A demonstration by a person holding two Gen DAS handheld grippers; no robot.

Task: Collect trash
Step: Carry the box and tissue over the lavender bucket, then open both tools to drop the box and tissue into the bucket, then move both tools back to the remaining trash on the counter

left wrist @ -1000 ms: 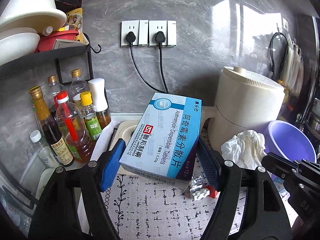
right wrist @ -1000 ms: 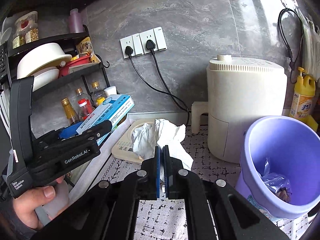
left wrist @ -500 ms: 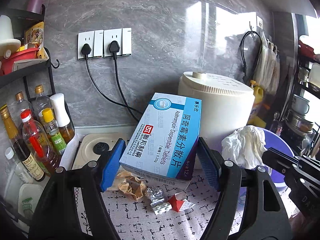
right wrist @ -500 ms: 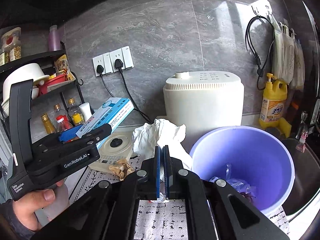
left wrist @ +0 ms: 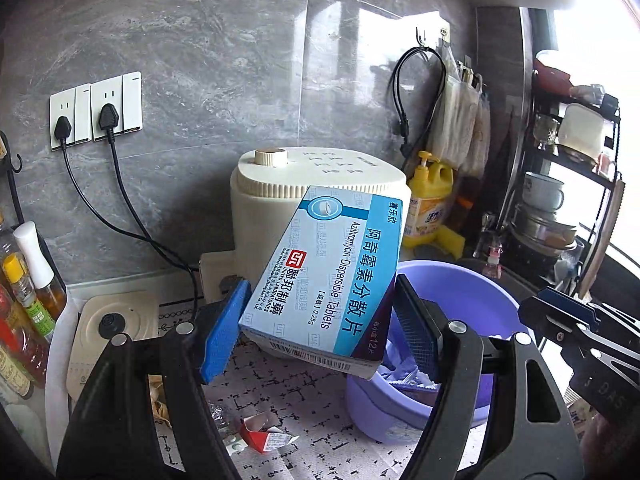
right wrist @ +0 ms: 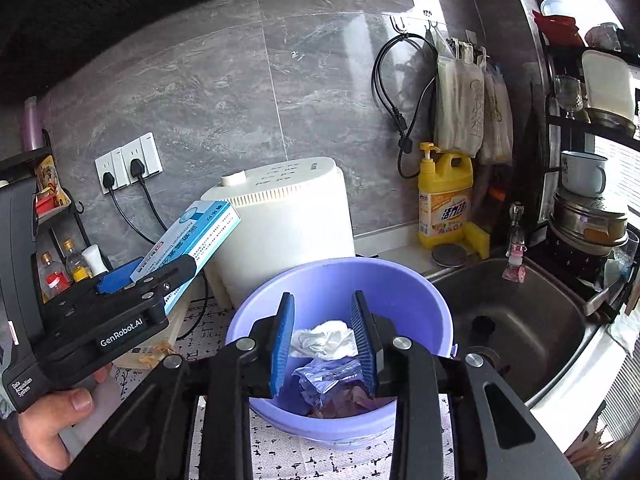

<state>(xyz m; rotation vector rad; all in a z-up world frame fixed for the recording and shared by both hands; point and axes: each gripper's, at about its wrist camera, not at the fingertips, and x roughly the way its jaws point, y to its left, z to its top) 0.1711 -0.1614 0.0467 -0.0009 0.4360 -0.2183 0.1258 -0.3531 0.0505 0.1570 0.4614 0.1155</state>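
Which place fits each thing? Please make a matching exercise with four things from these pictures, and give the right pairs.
Things:
1. medicine box
2. white tissue
3. yellow detergent bottle
4. red carton scrap

Places:
A. lying on the patterned mat
B. inside the purple bucket
C. held between the left tongs
D. standing on the ledge beside the sink

Pairs: 1-C, 2-B, 3-D, 4-A

The right tongs are open above the bucket.
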